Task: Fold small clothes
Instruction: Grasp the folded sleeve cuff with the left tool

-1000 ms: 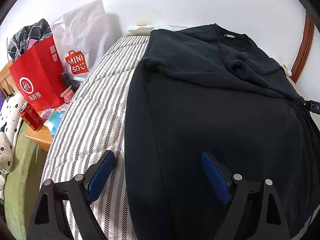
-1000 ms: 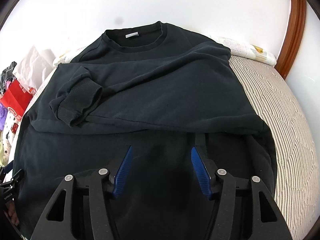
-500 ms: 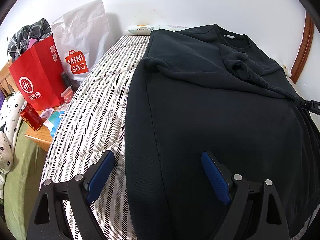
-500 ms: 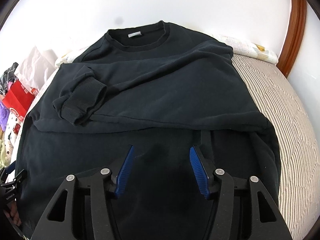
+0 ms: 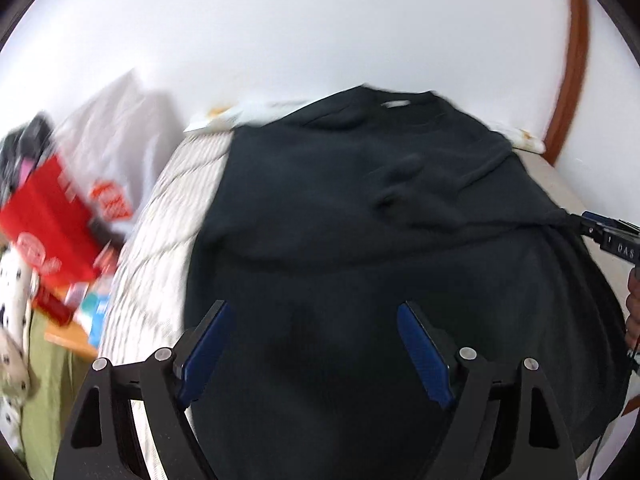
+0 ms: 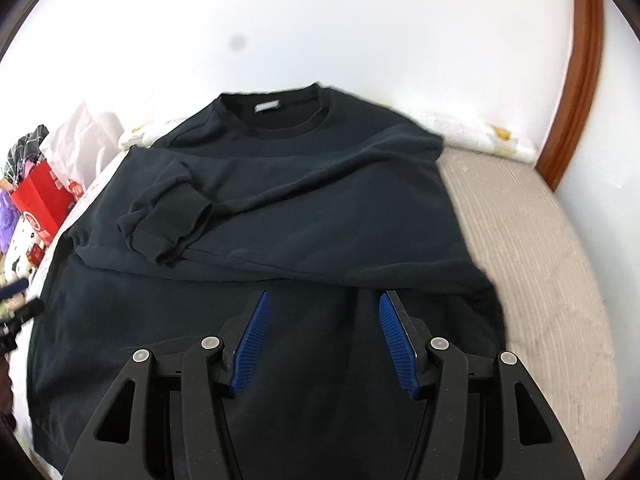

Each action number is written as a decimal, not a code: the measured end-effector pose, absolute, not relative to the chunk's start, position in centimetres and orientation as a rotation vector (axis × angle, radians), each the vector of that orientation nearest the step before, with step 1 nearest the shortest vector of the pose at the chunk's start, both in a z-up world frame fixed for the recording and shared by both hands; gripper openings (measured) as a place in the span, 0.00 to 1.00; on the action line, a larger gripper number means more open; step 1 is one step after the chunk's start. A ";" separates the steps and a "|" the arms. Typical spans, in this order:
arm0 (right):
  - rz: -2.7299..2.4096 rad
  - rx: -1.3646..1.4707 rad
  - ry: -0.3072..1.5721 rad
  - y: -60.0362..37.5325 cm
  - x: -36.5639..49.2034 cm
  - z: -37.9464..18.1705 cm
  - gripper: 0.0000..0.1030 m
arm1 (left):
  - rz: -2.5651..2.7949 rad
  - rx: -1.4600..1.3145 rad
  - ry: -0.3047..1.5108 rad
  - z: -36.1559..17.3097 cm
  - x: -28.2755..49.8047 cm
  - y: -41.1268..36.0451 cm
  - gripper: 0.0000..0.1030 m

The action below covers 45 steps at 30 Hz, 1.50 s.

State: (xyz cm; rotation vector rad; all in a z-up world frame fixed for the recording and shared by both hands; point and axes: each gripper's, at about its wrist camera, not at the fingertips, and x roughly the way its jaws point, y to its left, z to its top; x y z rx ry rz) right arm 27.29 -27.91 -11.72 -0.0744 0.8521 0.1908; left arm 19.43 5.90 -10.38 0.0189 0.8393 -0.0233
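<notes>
Now the left hand-held gripper (image 5: pixel 312 344) has been swung in over the black cotton sweatshirt (image 6: pixel 280 216) spread on the striped bed (image 6: pixel 532 248); the right hand-held gripper (image 6: pixel 322 340) has been raised; both gape empty; a bottom-hem fold seems next.

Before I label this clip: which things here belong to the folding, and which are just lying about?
Job: black long-sleeved sweatshirt; left gripper, open; right gripper, open.

Lying about: red paper shopping bag; white paper bag; striped bedcover; red can.
</notes>
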 end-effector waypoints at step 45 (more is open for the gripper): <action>0.133 0.046 0.850 -34.5 33.6 -12.1 0.55 | 0.170 -0.134 0.814 -10.0 32.8 11.8 0.15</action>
